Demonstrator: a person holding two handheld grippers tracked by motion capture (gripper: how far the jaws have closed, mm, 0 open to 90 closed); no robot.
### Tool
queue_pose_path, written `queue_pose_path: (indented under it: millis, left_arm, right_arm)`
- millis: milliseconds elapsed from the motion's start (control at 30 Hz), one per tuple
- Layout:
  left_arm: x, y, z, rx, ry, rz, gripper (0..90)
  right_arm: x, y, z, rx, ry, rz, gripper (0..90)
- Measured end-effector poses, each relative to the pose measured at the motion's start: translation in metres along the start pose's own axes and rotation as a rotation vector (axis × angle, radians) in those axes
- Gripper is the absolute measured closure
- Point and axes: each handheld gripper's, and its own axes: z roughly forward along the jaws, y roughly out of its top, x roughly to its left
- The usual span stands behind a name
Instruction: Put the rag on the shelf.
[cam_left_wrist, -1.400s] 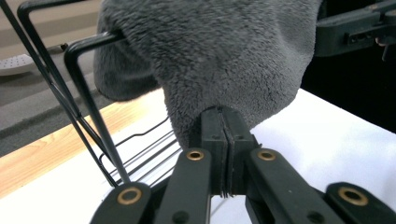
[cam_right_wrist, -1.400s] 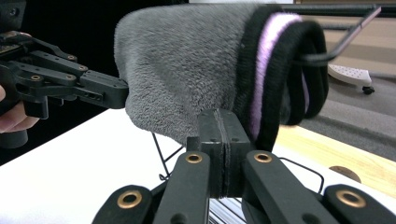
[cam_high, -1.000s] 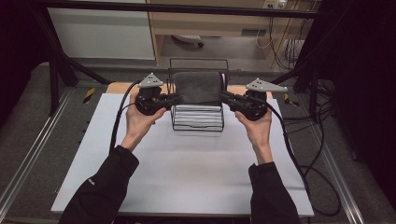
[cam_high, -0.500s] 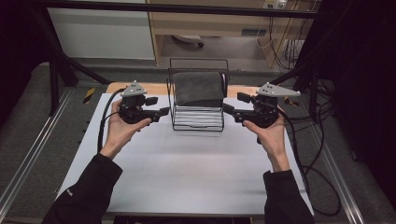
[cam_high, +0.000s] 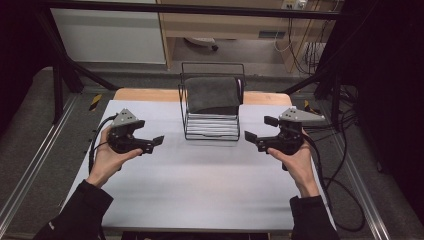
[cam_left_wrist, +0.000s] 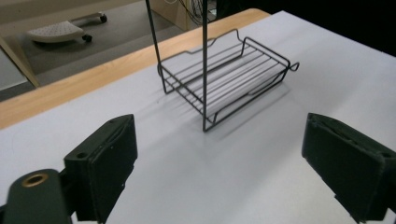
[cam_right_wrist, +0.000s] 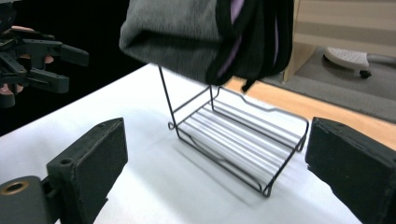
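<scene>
The folded grey cloth (cam_high: 212, 95) draped over the top rail of the black wire rack (cam_high: 210, 131) sits at table's twelve o'clock, between the just-opened, empty left gripper (cam_high: 156, 143) and right gripper (cam_high: 253, 131), roughly equally near.

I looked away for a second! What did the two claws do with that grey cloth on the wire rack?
Both claws let go of the grey cloth and drew back from the wire rack. The left claw moved out to the left, the right claw out to the right, their jaws having just opened, nothing between them. The cloth stayed draped over the rack, which kept its place on the table.
</scene>
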Motion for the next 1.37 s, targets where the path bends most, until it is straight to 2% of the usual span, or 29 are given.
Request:
queue_pose_path:
  millis: [67, 167, 367, 467, 700, 867, 1000, 1133, 1367]
  left_arm:
    - [0.0, -0.011, -0.001, -0.002, -0.005, -0.008, 9.7]
    - [0.001, -0.031, -0.001, 0.0, -0.014, -0.024, 9.7]
    - [0.005, -0.069, 0.002, 0.013, -0.024, -0.027, 10.1]
    - [0.007, -0.083, 0.002, 0.022, -0.023, -0.031, 10.2]
    - [0.013, -0.111, -0.003, 0.051, 0.002, -0.034, 10.1]
    - [0.017, -0.127, -0.005, 0.07, 0.009, -0.038, 10.2]
    - [0.019, -0.136, -0.004, 0.087, 0.005, -0.035, 10.2]
    - [0.019, -0.142, -0.005, 0.098, 0.008, -0.028, 10.0]
    - [0.02, -0.151, -0.007, 0.128, 0.01, -0.028, 10.0]
  right_arm:
    - [-0.001, -0.009, -0.001, 0.01, 0.015, 0.011, 4.4]
    - [-0.004, -0.025, 0.0, 0.032, 0.004, 0.013, 2.5]
    - [-0.009, -0.059, 0.004, 0.08, 0.012, 0.038, 0.9]
    - [-0.01, -0.076, 0.004, 0.108, 0.026, 0.028, 0.8]
    - [-0.018, -0.116, 0.002, 0.152, 0.02, 0.063, 0.8]
    - [-0.027, -0.142, -0.004, 0.175, 0.034, 0.075, 0.8]
    - [-0.033, -0.155, -0.009, 0.201, 0.026, 0.08, 0.8]
    - [-0.035, -0.163, -0.013, 0.208, 0.026, 0.092, 0.8]
    - [-0.033, -0.168, -0.017, 0.225, 0.023, 0.072, 0.8]
